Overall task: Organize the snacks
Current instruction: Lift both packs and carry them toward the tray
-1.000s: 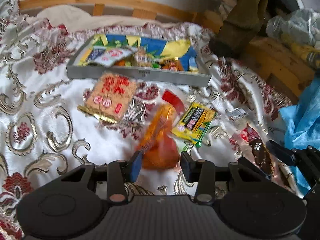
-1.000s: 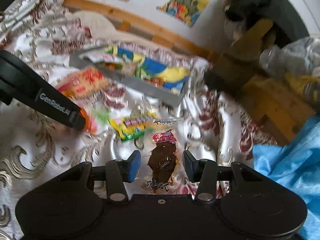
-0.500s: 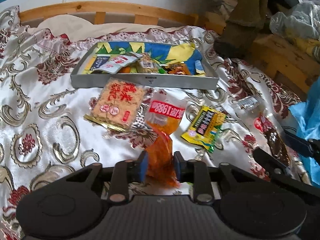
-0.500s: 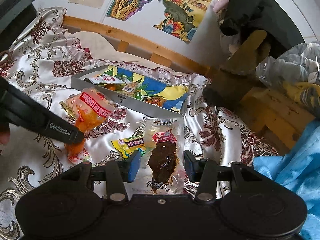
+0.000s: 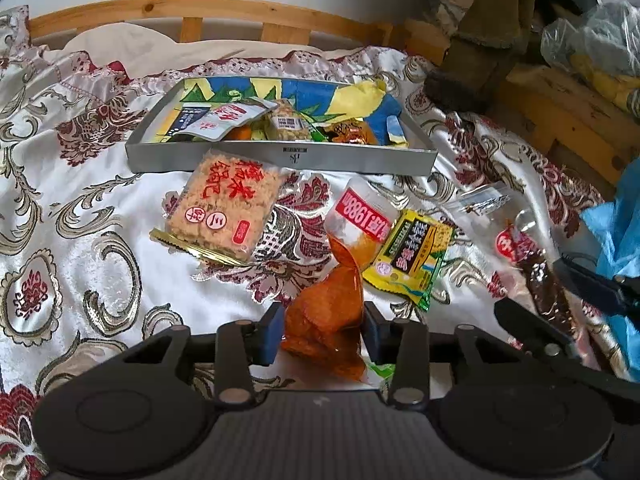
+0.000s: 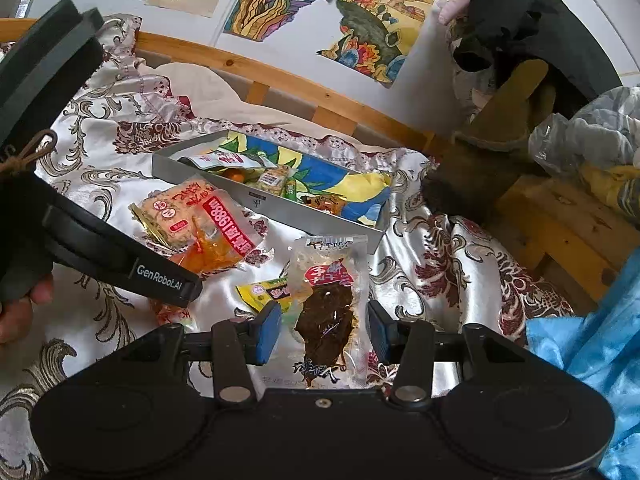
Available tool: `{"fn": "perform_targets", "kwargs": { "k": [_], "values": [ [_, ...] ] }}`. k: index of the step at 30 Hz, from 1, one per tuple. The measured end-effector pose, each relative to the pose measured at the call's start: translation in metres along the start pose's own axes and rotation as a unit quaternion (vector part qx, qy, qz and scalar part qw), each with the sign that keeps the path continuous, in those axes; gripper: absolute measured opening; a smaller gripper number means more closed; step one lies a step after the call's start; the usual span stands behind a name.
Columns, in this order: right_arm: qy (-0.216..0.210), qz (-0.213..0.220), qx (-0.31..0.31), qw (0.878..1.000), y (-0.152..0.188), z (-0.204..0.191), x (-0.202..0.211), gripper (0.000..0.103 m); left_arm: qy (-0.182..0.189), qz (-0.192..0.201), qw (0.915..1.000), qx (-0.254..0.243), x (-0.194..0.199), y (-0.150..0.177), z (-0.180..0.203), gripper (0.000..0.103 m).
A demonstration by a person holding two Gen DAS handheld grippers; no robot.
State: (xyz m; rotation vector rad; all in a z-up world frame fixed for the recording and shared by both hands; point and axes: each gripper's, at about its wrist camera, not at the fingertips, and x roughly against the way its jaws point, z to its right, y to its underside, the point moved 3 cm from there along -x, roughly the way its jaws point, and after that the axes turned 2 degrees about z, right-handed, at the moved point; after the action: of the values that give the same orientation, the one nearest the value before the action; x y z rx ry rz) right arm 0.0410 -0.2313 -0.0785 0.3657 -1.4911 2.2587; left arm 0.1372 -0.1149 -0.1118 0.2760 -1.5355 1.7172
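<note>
Your left gripper (image 5: 322, 330) is easing its jaws apart around the orange snack pouch (image 5: 332, 304), no longer squeezing it. Your right gripper (image 6: 322, 330) is pinching the dark jerky packet (image 6: 328, 312). Both are lying on the bedspread (image 5: 80, 208), just short of the tray (image 5: 280, 158) near the bed's far edge.

Both wrist cameras sit low and close over the bed (image 5: 80, 208), tilted down past their own fingers toward the wooden headboard (image 6: 280, 76). Each shows the grey snack tray (image 5: 280, 158) mid-frame; the right view catches the left gripper (image 6: 192, 286) at its left edge.
</note>
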Motion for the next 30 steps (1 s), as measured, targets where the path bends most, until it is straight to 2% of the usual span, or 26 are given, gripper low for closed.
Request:
{"fn": "perform_targets", "kwargs": {
  "k": [9, 17, 23, 30],
  "values": [
    [0.006, 0.019, -0.014, 1.000, -0.005, 0.005, 0.001, 0.048, 0.004, 0.043, 0.9980, 0.047, 0.018, -0.023, -0.005, 0.043],
    [0.008, 0.074, -0.015, 0.997, -0.035, 0.019, -0.025, 0.048, 0.014, 0.107, 0.9929, 0.050, 0.017, -0.097, -0.001, 0.043],
    [0.013, 0.117, -0.034, 0.992, -0.063, 0.048, -0.074, 0.048, 0.028, 0.135, 0.9895, 0.041, -0.015, -0.153, 0.004, 0.043],
    [0.010, 0.136, -0.059, 0.989, -0.081, 0.091, -0.149, 0.048, 0.037, 0.123, 0.9911, 0.036, -0.077, -0.194, 0.001, 0.043]
  ]
}}
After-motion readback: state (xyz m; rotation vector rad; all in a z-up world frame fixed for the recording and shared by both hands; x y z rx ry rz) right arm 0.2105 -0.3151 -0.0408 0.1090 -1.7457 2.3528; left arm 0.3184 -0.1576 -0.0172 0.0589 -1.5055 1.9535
